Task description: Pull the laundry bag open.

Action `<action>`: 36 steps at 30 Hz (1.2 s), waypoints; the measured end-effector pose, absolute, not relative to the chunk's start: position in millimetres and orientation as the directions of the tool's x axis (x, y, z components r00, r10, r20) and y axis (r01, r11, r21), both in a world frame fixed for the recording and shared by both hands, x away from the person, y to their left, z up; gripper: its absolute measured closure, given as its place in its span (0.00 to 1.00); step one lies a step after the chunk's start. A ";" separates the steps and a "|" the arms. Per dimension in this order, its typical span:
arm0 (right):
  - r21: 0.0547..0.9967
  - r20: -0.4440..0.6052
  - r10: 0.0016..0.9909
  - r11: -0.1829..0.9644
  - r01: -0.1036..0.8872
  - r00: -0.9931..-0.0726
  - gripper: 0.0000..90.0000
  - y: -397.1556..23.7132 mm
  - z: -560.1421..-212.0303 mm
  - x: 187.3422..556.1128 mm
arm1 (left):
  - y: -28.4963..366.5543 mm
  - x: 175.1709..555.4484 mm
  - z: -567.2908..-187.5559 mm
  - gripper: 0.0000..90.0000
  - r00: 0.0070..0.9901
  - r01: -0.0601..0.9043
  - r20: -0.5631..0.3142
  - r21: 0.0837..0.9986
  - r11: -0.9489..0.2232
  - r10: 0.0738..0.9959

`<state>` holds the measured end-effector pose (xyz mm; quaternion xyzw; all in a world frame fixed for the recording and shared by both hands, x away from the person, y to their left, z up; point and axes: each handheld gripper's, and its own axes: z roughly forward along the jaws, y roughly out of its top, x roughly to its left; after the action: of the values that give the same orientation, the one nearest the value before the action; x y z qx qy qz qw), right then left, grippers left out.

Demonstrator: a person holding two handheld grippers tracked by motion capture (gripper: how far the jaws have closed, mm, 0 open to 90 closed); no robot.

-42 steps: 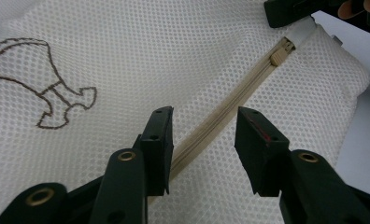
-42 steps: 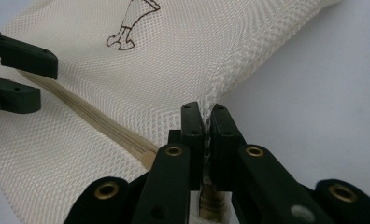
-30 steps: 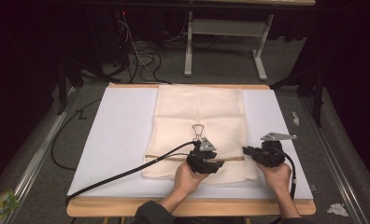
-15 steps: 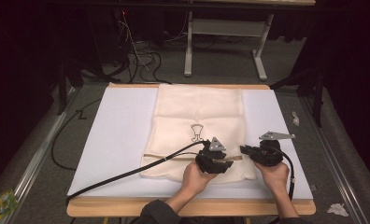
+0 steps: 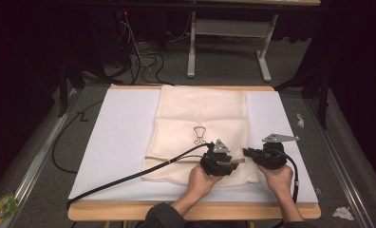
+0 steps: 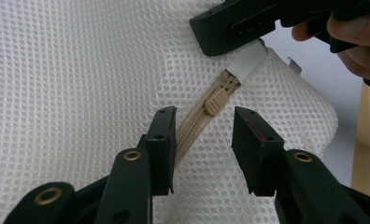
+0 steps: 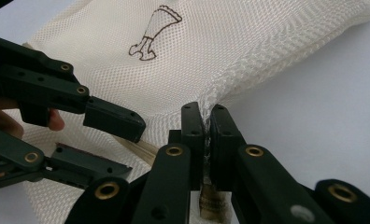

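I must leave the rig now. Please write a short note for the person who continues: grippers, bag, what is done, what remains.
Right gripper: shut on the mesh bag's edge at the zipper end, holding it steady.
Left gripper: open, jaws just been closing, either side of the zipper pull, not yet pressing it.
Bag lies flat on the white mat, zipper near the front edge.
Done: bag anchored, left gripper lined up.
Left: pinch the pull and slide it along the zipper.

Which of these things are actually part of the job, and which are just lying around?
In use:
- cream mesh laundry bag
- its beige zipper pull
- left gripper, jaws open around the zipper, just been closing
- right gripper, shut on the bag's end

Lying about:
- crumpled white scraps
- green packet
- grey-legged table frame
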<state>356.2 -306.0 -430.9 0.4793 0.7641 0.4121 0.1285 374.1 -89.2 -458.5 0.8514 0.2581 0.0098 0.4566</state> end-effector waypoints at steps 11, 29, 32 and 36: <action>0.756 0.209 0.832 0.196 0.625 -0.514 0.97 -304.4 -430.5 356.3 | -97.7 366.7 -457.1 0.67 0.881 0.395 -0.182 0.790 -0.469 0.436; 0.760 0.219 0.826 0.189 0.622 -0.519 0.97 -304.4 -433.3 356.3 | -97.6 362.1 -457.0 0.75 0.895 0.363 -0.165 0.809 -0.463 0.414; 0.759 0.217 0.828 0.190 0.623 -0.517 0.97 -304.3 -434.7 355.7 | -98.9 362.1 -464.1 0.74 0.894 0.378 -0.174 0.788 -0.487 0.413; 0.757 0.218 0.830 0.189 0.625 -0.514 0.97 -302.8 -435.7 355.7 | -100.7 366.0 -466.6 0.74 0.885 0.404 -0.203 0.783 -0.472 0.420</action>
<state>355.7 -302.8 -435.7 0.4778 0.7614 0.4211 0.1213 366.0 -100.7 -466.6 0.8580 0.2400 0.0086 0.4541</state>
